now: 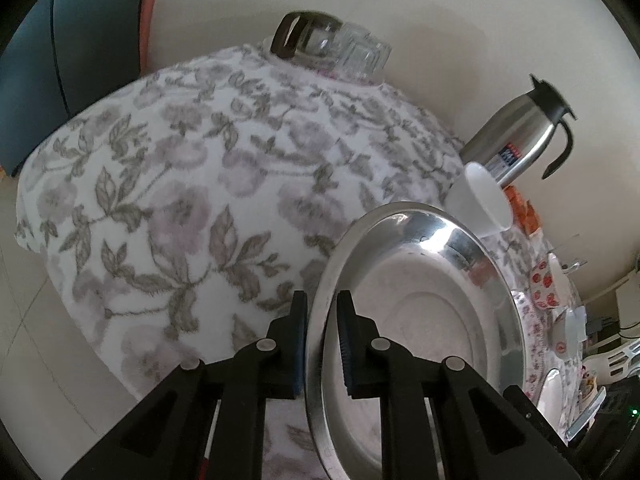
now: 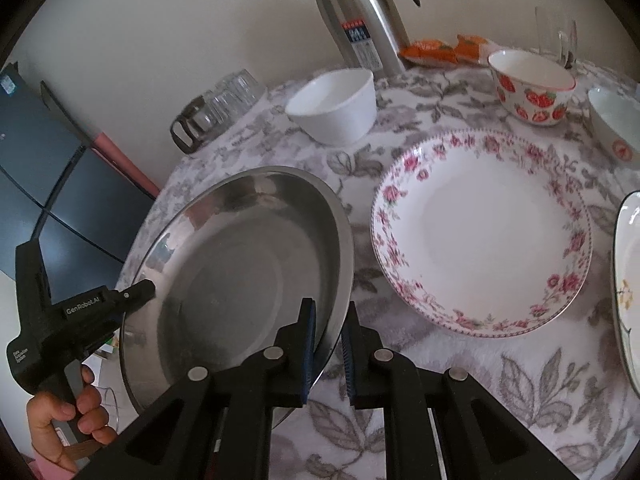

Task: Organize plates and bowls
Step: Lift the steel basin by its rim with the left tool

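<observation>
A steel plate [image 1: 420,320] is held tilted above the floral tablecloth. My left gripper [image 1: 322,308] is shut on its left rim. My right gripper [image 2: 330,320] is shut on its right rim, seen in the right wrist view [image 2: 240,280]. The left gripper also shows in the right wrist view [image 2: 140,292] at the plate's far edge. A pink-flowered white plate [image 2: 484,236] lies flat to the right. A plain white bowl [image 2: 336,106] stands behind, also in the left wrist view [image 1: 484,200]. A strawberry bowl [image 2: 532,88] and another white bowl [image 2: 616,128] stand at the back right.
A steel thermos jug [image 2: 360,16] stands at the back by the wall, with orange packets [image 2: 440,52] beside it. Upturned glasses [image 2: 220,108] sit at the back left. Another plate's rim [image 2: 628,280] shows at the right edge. The tablecloth [image 1: 180,184] drops off at the left.
</observation>
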`<state>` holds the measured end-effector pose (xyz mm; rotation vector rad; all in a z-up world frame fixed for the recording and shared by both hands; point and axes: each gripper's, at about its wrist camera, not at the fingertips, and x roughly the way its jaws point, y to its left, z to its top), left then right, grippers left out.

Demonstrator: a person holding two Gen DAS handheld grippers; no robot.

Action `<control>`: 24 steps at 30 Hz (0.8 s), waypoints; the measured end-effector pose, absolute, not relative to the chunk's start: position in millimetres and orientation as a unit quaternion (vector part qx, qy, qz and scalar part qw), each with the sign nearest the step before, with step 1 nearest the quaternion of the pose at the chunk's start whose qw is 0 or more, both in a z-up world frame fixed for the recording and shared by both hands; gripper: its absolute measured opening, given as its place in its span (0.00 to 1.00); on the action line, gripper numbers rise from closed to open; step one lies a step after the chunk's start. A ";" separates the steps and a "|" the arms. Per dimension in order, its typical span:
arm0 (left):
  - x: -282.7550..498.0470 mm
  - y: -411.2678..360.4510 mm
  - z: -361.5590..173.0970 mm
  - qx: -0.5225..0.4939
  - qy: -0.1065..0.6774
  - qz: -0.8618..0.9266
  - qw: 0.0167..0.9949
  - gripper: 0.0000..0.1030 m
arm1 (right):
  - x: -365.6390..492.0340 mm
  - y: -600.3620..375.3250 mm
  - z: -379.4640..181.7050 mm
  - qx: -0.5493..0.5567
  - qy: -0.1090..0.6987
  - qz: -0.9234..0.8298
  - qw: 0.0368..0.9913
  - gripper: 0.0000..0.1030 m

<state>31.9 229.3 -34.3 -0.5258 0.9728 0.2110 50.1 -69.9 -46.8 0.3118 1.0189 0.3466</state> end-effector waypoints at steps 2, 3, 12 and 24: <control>32.3 223.8 -21.2 -0.245 0.451 0.097 0.853 0.14 | 49.1 -74.7 -39.2 0.150 0.472 0.165 0.853 0.13; 33.2 221.0 -15.3 -0.242 0.448 0.095 0.856 0.14 | 48.4 -77.4 -34.4 0.151 0.466 0.164 0.856 0.13; 54.8 163.7 26.3 -0.219 0.430 0.054 0.874 0.14 | 48.7 -125.3 -8.3 0.143 0.425 0.119 0.886 0.13; 92.9 58.8 26.2 -0.206 0.457 -0.009 0.865 0.14 | 47.2 -224.3 -10.6 0.183 0.412 0.018 0.892 0.14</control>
